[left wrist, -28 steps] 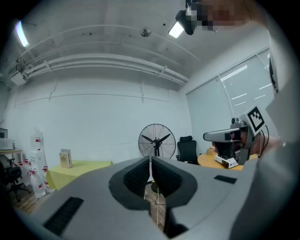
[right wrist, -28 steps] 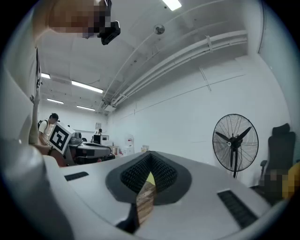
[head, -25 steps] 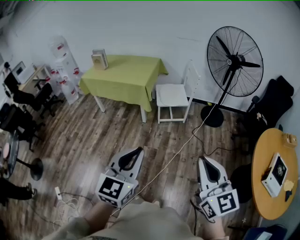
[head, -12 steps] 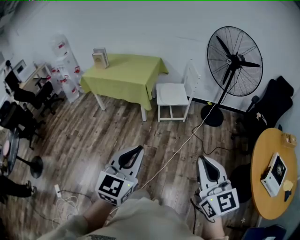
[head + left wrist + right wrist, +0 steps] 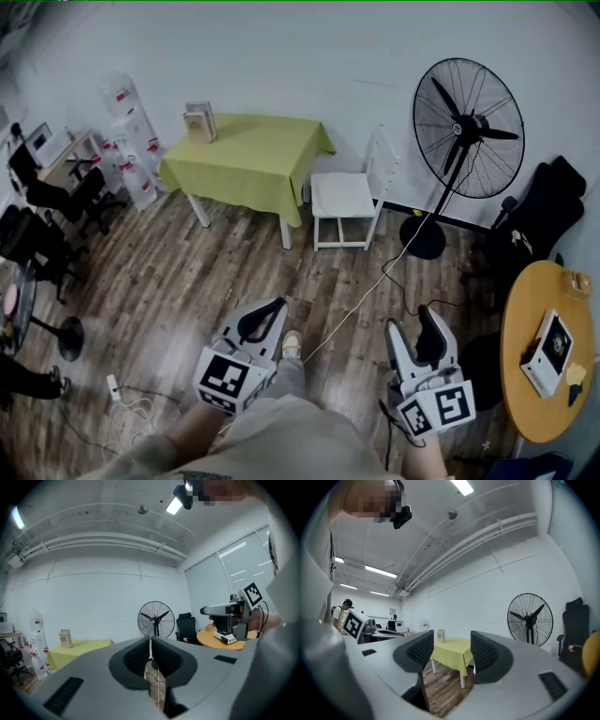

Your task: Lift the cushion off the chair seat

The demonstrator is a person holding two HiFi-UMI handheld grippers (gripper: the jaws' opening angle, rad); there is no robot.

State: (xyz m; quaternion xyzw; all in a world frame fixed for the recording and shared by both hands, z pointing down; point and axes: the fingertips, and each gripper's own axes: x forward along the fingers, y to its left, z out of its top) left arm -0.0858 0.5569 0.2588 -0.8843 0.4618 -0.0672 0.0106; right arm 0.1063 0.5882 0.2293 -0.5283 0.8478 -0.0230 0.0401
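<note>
Cushion [image 5: 342, 194] lies flat and pale on the seat of the white chair [image 5: 380, 155], far across the wood floor, just right of the table with the green cloth [image 5: 248, 155] and left of the standing fan [image 5: 467, 127]. From where I stand it is well apart from both of my claws, so no lifting has begun.

In the head view my left gripper [image 5: 277, 305] and my right gripper [image 5: 412, 321] are both held near my body, pointing roughly level toward the far wall. The chair sits ahead between their two lines, and neither is clearly nearer to it, as far as I can judge.

The left one has its jaws pressed together with nothing in them. The right one has just been opening its jaws; they stand well apart, and only the far table and floor show through the gap.

The cushion looks close to square, so I cannot name a long axis. The backrest rises at its far right side. That leaves its near and left edges free, and I judge these are the edges to come at.

What the coming move needs first is closing the gap straight ahead, stepping over the white cable [image 5: 356, 305] that runs along the floor toward the fan. Neither gripper view shows the cushion.
</note>
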